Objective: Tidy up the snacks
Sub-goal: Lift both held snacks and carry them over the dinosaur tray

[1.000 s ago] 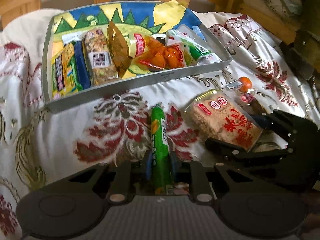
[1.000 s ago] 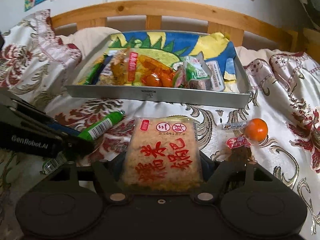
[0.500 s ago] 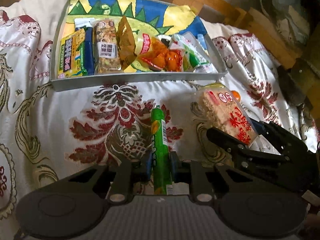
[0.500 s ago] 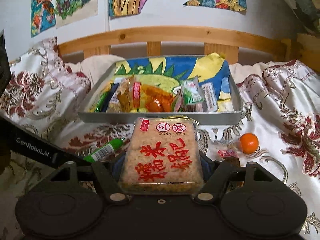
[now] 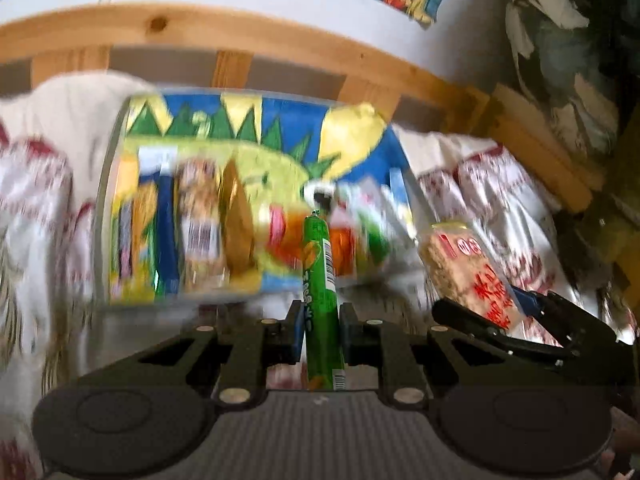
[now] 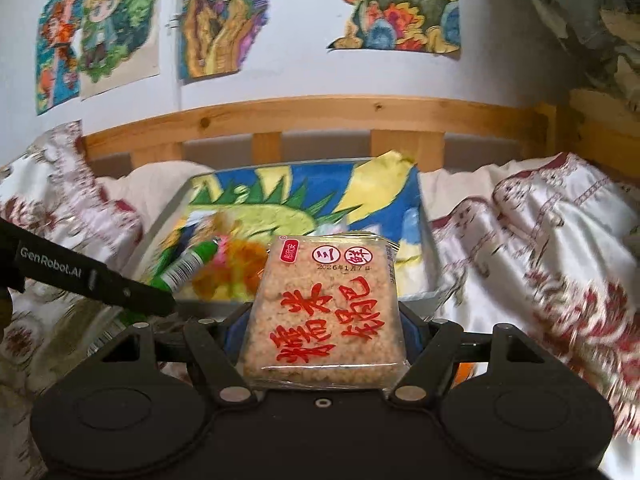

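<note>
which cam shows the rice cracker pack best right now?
Right wrist. The rice cracker pack faces the lens between the right gripper pads, red print and date sharp. The left wrist view shows it only at an angle off to the side, partly blurred.

The left gripper point(image 5: 322, 330) was matt black plastic with blue pads. It held a glossy green plastic-wrapped stick point(image 5: 321, 280). The right gripper point(image 6: 323, 330) held a rice cake point(image 6: 326, 312), rough and grainy under clear glossy film. The tray point(image 6: 160, 224) at frame centre had smooth grey metal walls. The bedspread point(image 6: 540, 248) was shiny satin-like cloth. The headboard point(image 6: 320, 114) across the upper frame was smooth, light wood.
</note>
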Tool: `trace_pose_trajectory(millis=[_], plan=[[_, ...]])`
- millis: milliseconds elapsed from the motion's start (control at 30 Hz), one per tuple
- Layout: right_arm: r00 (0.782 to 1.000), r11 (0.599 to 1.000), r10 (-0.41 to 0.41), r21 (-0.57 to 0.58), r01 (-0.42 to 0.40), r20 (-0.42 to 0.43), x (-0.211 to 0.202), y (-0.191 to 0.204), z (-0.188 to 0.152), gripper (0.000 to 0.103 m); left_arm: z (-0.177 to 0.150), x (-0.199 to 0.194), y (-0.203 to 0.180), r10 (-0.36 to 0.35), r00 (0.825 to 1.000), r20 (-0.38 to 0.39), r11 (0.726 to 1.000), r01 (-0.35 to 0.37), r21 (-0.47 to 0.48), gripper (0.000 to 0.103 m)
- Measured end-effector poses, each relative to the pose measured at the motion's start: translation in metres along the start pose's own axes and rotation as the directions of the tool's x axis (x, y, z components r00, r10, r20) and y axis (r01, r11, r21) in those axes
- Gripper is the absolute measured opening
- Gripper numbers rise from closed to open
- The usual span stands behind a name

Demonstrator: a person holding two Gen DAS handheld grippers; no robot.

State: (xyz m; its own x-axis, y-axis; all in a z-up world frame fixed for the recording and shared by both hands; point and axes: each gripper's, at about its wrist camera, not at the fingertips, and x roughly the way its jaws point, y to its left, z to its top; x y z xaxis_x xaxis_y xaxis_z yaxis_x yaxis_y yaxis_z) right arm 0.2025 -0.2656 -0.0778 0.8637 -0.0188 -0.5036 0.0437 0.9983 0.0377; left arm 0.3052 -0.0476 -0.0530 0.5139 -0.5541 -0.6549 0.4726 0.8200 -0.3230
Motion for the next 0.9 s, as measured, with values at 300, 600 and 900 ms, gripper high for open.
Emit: trace_pose_trajectory(millis=[300,600,900], plan=[[0.999,0.995,0.01,-0.102,-0.015,-0.042,0.047,-0.03,0.066,0.073,0.058,0.053,-0.007,0.089,0.996,0.014,0.995,-0.088,-0.054,0.02],[0.988,0.976,0.049,-0.205,-0.078,-0.145,0.105,-0.043,0.131,0.073,0.091,0.099,-0.004,0.206,0.978,0.025,0.972,-0.201,-0.121,0.02],[0.981,0.992,0.128,0.023,-0.126,-0.148,0.176,-0.069,0.092,0.073,0.085,0.132,-0.01,0.236,0.97,0.054,0.971,-0.233,-0.056,0.019]])
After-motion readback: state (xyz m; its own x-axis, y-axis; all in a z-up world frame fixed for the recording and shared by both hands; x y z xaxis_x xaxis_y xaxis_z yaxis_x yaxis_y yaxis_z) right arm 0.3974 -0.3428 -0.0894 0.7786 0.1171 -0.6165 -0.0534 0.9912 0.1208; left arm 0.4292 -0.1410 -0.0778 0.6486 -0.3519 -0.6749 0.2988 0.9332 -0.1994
